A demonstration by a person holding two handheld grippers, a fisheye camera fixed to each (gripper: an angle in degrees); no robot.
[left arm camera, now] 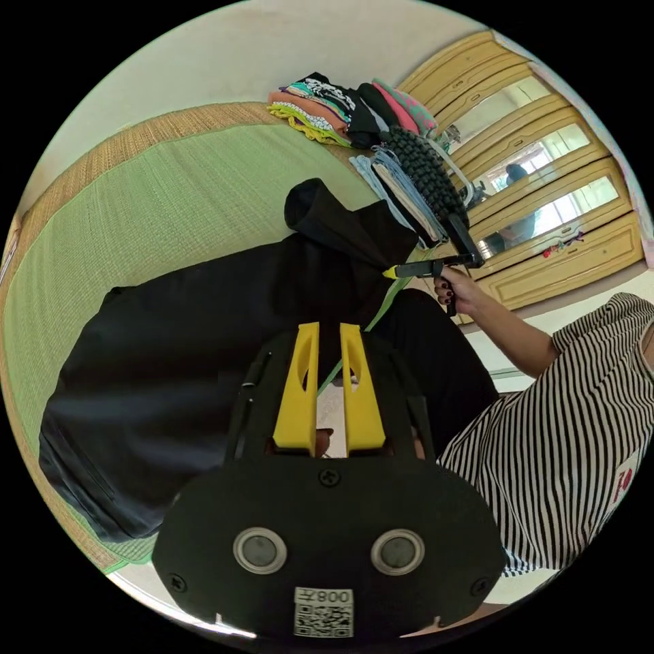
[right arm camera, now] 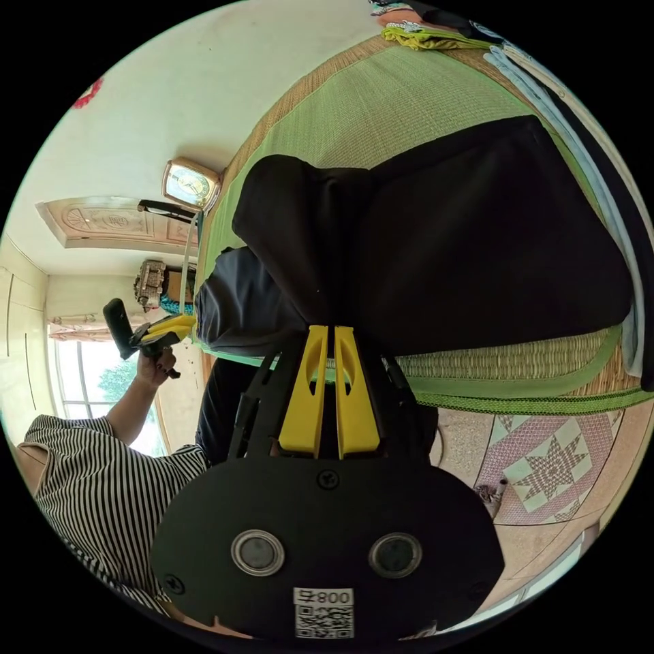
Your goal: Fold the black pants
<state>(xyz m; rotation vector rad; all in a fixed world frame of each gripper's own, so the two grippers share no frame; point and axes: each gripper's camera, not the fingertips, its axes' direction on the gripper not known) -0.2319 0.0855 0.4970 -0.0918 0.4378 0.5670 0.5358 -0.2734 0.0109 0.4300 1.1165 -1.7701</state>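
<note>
The black pants (left arm camera: 204, 340) lie spread across a green woven mat (left arm camera: 157, 197), their near edge hanging over the mat's front border. In the left gripper view, the left gripper (left arm camera: 329, 334) sits low over the dark cloth with its yellow jaws a narrow gap apart; pale floor shows between them, and whether they pinch any fabric cannot be told. Further along that view, the right gripper (left arm camera: 392, 272) is held in a hand (left arm camera: 460, 289) and pulls a fold of the pants up into a peak. In the right gripper view, the right gripper's (right arm camera: 327, 334) yellow jaws stand almost together with black cloth running down between them, a lifted flap of the pants rising just above the tips. A stack of folded clothes (left arm camera: 354, 112) rests at the far corner of the mat. A wooden wardrobe (left arm camera: 545, 177) with mirrored doors stands beyond it. The person's striped shirt (left arm camera: 565, 443) shows at the side.
</note>
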